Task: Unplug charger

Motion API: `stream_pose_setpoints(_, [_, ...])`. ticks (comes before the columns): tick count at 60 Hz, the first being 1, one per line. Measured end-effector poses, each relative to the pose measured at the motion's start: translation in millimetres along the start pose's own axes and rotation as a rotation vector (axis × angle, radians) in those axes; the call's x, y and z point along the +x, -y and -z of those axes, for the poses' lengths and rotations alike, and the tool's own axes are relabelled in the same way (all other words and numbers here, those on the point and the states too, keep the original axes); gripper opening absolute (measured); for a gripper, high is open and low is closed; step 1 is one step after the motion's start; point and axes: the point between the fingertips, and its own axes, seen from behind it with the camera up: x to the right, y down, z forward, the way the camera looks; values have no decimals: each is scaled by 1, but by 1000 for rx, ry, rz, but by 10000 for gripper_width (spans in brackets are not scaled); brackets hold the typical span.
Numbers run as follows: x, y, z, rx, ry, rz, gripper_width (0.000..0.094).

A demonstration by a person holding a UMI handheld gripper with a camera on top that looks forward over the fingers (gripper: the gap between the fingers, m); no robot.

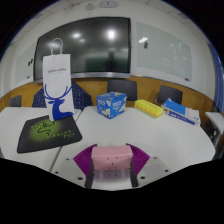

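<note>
A pale, pinkish-white block, the charger (pixel 110 160), sits between my gripper's (pixel 111 163) two fingers. The magenta pads (pixel 86 160) press against its left and right sides, so the gripper is shut on it. The charger is held above the white table (pixel 120 130), near its front edge. Its lower part is hidden, and I can see no socket, power strip or cable.
Beyond the fingers, a white paper bag with a blue deer (pixel 57 85) stands at the back left, with a black and green mat (pixel 42 130) in front of it. A blue box (pixel 112 102), a yellow box (pixel 148 107) and a blue-white box (pixel 178 110) line the far side. Chairs and a dark screen (pixel 100 40) stand behind.
</note>
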Motion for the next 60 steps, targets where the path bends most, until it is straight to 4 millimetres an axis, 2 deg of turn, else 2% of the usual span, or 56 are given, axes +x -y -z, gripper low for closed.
stream_pose_setpoints(5, [1, 10, 6, 23, 23, -24, 471])
stream_pose_setpoints(6, [2, 21, 8, 65, 19, -27, 470])
stream_pose_setpoints(9, [10, 72, 23, 183, 5, -5, 466])
stream_pose_setpoints(11, [11, 100, 35, 220, 20, -12, 467])
stream_pose_setpoints(12, [14, 120, 40, 227, 25, -25, 468])
stream_pose_setpoints(14, [22, 142, 54, 243, 23, -51, 469])
stream_pose_setpoints(17, [43, 159, 64, 237, -2, -54, 481])
stream_pose_setpoints(20, [70, 165, 68, 218, -38, -55, 483])
stream_pose_setpoints(25, [114, 149, 59, 143, -91, -48, 488])
stream_pose_setpoints(28, [139, 121, 50, 77, -124, -27, 496])
stream_pose_setpoints(32, [161, 84, 37, -17, -137, -33, 514])
stream_pose_setpoints(37, [179, 31, 22, -126, -144, -30, 531])
stream_pose_setpoints(45, [187, -29, 2, -261, -139, -3, 577])
stream_pose_setpoints(51, [191, -49, -5, -307, -137, -11, 632])
stream_pose_setpoints(56, [202, -43, 4, -300, -173, -15, 873])
stream_pose_setpoints(58, [205, -36, 12, -290, -184, -18, 827])
stream_pose_setpoints(60, [207, -27, 22, -273, -183, -22, 849])
